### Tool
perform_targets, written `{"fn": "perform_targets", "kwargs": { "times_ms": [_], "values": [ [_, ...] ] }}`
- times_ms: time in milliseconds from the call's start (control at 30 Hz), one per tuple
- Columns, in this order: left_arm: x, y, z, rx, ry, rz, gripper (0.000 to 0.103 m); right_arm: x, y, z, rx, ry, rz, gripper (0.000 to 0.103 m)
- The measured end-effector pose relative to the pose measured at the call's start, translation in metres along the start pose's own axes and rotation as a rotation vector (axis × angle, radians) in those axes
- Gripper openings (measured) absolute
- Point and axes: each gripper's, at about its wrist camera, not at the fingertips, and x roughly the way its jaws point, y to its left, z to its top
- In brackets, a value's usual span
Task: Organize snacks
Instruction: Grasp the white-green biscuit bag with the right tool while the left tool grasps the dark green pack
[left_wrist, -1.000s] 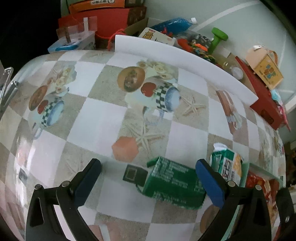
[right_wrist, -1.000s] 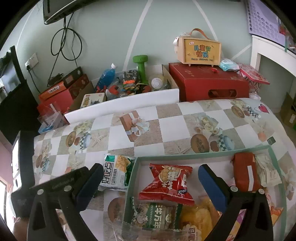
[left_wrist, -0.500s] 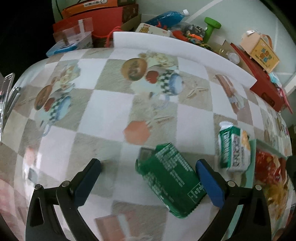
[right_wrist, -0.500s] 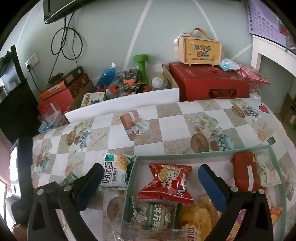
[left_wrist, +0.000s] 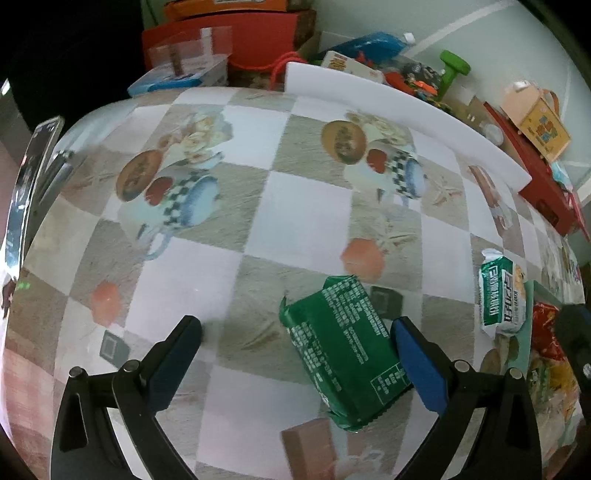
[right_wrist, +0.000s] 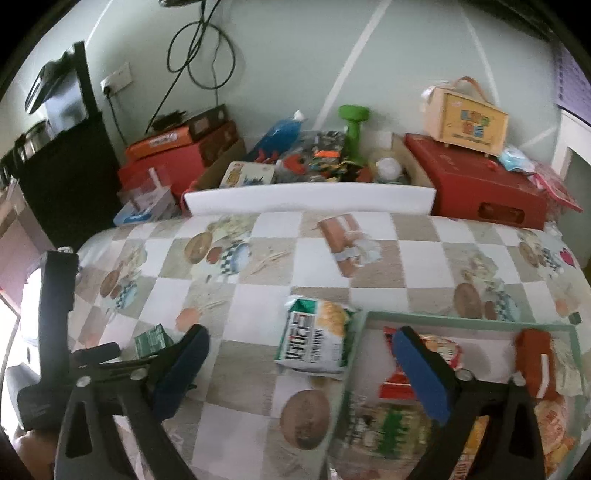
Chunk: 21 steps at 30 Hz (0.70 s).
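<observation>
Green packet (left_wrist: 347, 350) lies flat on surface (left_wrist: 303, 206), long axis diagonal, between wide-open left gripper (left_wrist: 295, 341) fingers, untouched. White-green packet (right_wrist: 316, 339) sits beside tray (right_wrist: 461, 318); right gripper (right_wrist: 301, 345) wide, just been closing, holding nothing.

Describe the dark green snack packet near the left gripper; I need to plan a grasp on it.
The dark green packet is a flat, oblong pouch of glossy wrapper with crimped ends, white print facing up. It lies flat and diagonal on the checked tablecloth, outside the tray. It sits between the open left gripper's fingers, close against the right-hand pad; contact unclear.

Both wrist views close, angled down at tablecloth (left_wrist: 303, 206), sharing white-green packet (right_wrist: 314, 339)
</observation>
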Motion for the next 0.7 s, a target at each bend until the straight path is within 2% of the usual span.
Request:
{"fn": "perform_targets", "kwargs": {
  "times_ms": [133, 367, 700],
  "values": [
    [-0.005, 0.013, -0.002, -0.007, 0.002, 0.0, 0.099, 0.016, 0.002, 0.001, 0.003, 0.044, -0.001, 0.089],
    [-0.006, 0.034, -0.003, -0.039, 0.002, -0.017, 0.097, 0.035, 0.002, 0.004, -0.006, 0.113, -0.012, 0.076],
    [-0.006, 0.031, 0.002, -0.054, 0.007, -0.033, 0.097, 0.063, -0.002, 0.007, -0.012, 0.21, -0.059, 0.064]
  ]
}}
